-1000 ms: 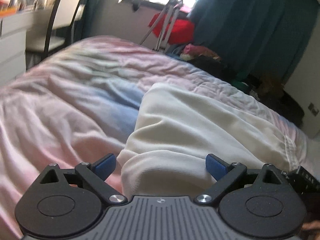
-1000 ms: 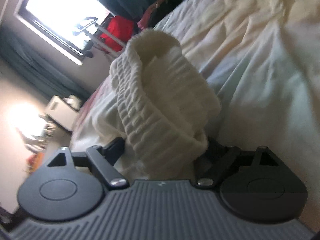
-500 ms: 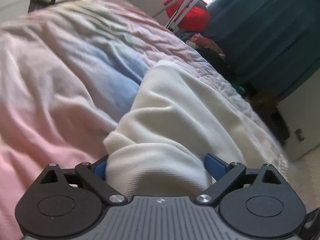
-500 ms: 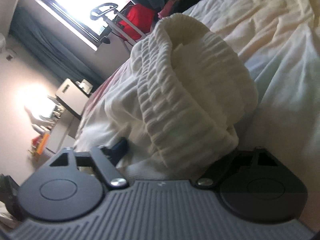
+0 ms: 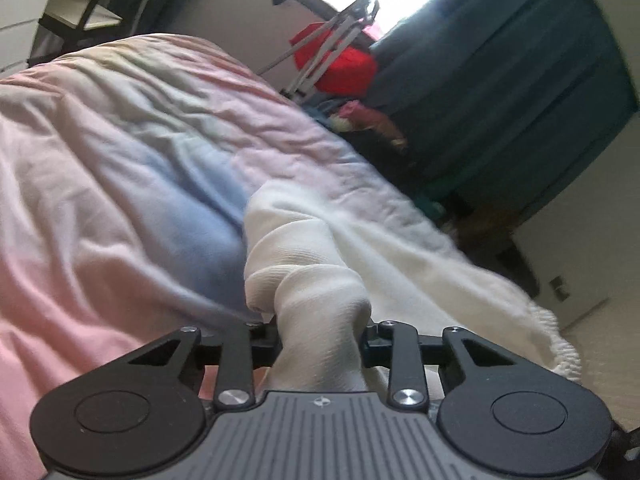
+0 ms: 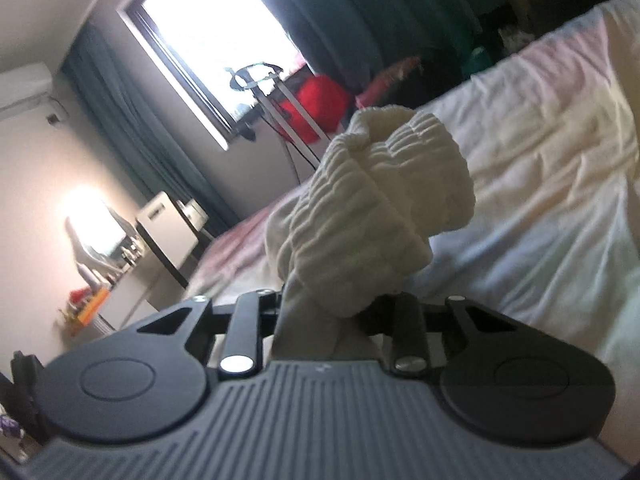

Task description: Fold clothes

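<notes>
A cream-white garment (image 5: 400, 248) lies on the pink and blue bed cover (image 5: 120, 200). One bunched end of it rises between the fingers of my left gripper (image 5: 322, 336), whose jaws are closing and pinch the fabric. In the right wrist view the garment's ribbed elastic waistband (image 6: 380, 200) is gathered into a lump, lifted off the bed cover (image 6: 540, 160). My right gripper (image 6: 328, 312) has its jaws closing on that waistband, with the cloth squeezed between them. The fabric hides the fingertip pads of both grippers.
Beyond the bed stand a red bag (image 5: 344, 68) with a metal frame, a heap of clothes (image 5: 368, 120) and dark teal curtains (image 5: 520, 80). A chair (image 5: 100, 0) is at the far left. A bright window (image 6: 212, 40) and a cluttered desk (image 6: 100, 240) show in the right wrist view.
Both grippers went from wide open around the garment to pinched on it. The right one has risen with the waistband, and both views have rolled.
</notes>
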A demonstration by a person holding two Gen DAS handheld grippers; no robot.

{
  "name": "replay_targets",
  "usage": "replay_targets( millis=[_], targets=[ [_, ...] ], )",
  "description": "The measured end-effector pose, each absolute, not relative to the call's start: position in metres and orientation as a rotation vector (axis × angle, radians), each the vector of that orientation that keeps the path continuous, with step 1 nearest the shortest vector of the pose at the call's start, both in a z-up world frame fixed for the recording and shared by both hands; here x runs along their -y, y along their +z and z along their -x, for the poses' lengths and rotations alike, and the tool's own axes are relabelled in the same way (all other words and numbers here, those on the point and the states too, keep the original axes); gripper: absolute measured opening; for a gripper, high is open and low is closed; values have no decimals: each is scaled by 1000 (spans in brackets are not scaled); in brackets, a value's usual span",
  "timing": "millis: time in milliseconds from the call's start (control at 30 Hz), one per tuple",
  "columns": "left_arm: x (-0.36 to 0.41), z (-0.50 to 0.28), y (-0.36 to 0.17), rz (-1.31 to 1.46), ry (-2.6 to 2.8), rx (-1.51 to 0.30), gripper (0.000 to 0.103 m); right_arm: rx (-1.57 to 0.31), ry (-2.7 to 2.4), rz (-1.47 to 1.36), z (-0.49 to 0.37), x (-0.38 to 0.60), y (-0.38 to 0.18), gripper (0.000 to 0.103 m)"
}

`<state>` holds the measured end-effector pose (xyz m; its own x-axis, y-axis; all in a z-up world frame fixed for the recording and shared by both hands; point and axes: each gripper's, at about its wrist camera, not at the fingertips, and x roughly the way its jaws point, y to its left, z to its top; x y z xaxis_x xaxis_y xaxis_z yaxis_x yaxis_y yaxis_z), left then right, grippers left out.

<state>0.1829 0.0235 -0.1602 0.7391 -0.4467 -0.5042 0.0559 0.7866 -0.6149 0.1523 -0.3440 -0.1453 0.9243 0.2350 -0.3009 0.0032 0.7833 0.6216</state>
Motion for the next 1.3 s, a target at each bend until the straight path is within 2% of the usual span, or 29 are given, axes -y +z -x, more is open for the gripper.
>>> replay_targets(
  millis=[233, 500, 667, 867, 1167, 1300],
  targets=[
    [58, -213, -116, 552, -416, -656, 31, -306, 39, -685, -151, 402, -108, 31],
    [222, -286, -77, 480, -585, -649, 31, -194, -123, -699, -157, 529, -75, 31],
    [327, -336, -81, 465, -687, -662, 31, -147, -244, -720, -174, 609, -71, 31],
    [399, -368, -121, 356, -749, -689, 31, -171, -342, -771, -184, 663, -116, 31],
    [373, -358, -216, 267, -799, -737, 37, -226, -356, -972, -151, 651, -221, 32],
    [359, -348, -240, 202, -782, -729, 55, -277, -372, -1055, -138, 644, -252, 36]
  ],
)
